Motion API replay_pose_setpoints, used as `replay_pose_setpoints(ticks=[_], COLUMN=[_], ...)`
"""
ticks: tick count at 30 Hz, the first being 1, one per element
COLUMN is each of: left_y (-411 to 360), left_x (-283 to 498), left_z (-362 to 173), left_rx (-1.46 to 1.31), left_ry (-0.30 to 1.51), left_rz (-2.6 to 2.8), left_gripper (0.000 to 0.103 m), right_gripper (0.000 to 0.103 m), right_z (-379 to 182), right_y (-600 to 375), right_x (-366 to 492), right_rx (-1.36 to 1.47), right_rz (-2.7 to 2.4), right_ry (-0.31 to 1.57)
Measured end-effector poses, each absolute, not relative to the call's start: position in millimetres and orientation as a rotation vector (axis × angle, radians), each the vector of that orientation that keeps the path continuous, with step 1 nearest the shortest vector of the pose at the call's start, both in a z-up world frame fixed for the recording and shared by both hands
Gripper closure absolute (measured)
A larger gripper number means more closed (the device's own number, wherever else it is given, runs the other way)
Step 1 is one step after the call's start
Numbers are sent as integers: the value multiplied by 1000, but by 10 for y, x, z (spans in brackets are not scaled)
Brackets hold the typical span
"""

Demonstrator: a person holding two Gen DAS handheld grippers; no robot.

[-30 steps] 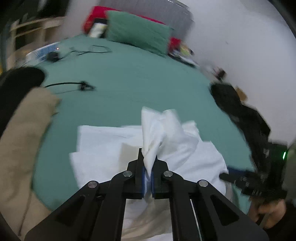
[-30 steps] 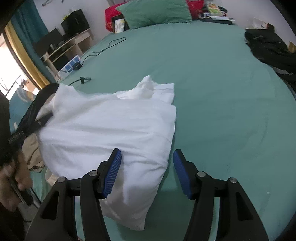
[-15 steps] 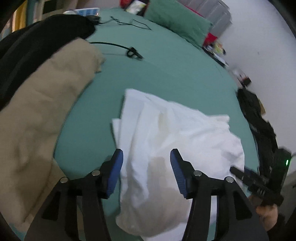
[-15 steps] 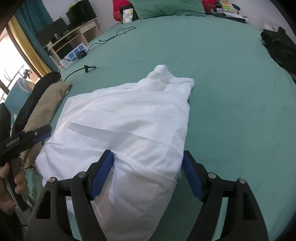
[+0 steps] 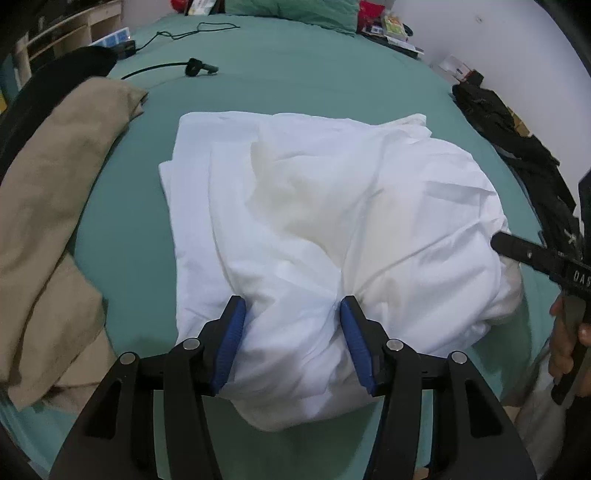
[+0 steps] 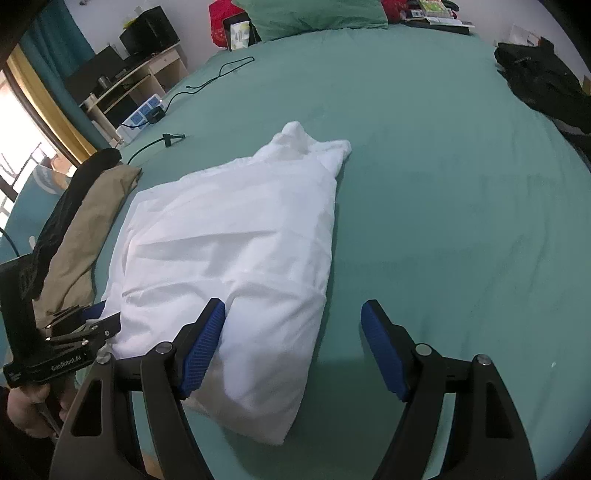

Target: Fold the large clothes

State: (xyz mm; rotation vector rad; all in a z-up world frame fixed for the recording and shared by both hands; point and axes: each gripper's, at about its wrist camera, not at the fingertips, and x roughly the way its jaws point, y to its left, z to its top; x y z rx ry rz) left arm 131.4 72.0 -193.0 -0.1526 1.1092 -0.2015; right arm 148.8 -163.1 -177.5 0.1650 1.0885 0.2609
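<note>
A white garment (image 5: 317,221) lies folded and puffy on the green bed (image 5: 295,85); it also shows in the right wrist view (image 6: 236,251). My left gripper (image 5: 291,343) is open, its blue pads astride the garment's near edge with cloth bulging between them. My right gripper (image 6: 291,350) is open wide over the garment's near right corner; its left pad lies on the cloth and its right pad is over the bare sheet. Each gripper shows in the other's view, the right one (image 5: 535,258) and the left one (image 6: 74,343).
A tan garment (image 5: 48,206) and a black one (image 5: 55,74) lie at the bed's left edge. Black clothes (image 5: 517,147) lie at the right. A black cable (image 5: 177,68) and a power strip (image 6: 142,116) are at the far left. A green pillow (image 6: 306,14) is at the head.
My left gripper let go of the white cloth, opened and came down over the garment's near edge. The raised cloth dropped flat. My right gripper opened wider and shifted right.
</note>
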Motion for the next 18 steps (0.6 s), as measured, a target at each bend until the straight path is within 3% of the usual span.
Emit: replay_pose_setpoints(ticks=[9, 10, 11, 15, 16, 18], left_y=[739, 718, 697, 668, 683, 709], left_x=[1287, 1269, 1267, 1300, 1291, 1276], left_z=[-1778, -1750, -1732, -1759, -1739, -1720], left_rx=[-229, -219, -214, -227, -230, -223], left_ry=[1032, 1019, 1013, 1024, 1012, 1006], left_rz=[-155, -159, -166, -188, -184, -172], left_gripper=[47, 47, 47, 48, 51, 80], right_gripper=[27, 34, 58, 75, 79, 81], right_z=[-1795, -1838, -1892, -1943, -1908, -1815], right_y=[-1676, -1660, -1636, -1624, -1642, -1704], right_x=[1364, 1356, 1349, 1304, 1294, 1275], right_rx=[222, 226, 236, 237, 235, 214], right_rz=[346, 363, 391, 436, 446, 455], right_ry=[1108, 1122, 1133, 1142, 1139, 1132])
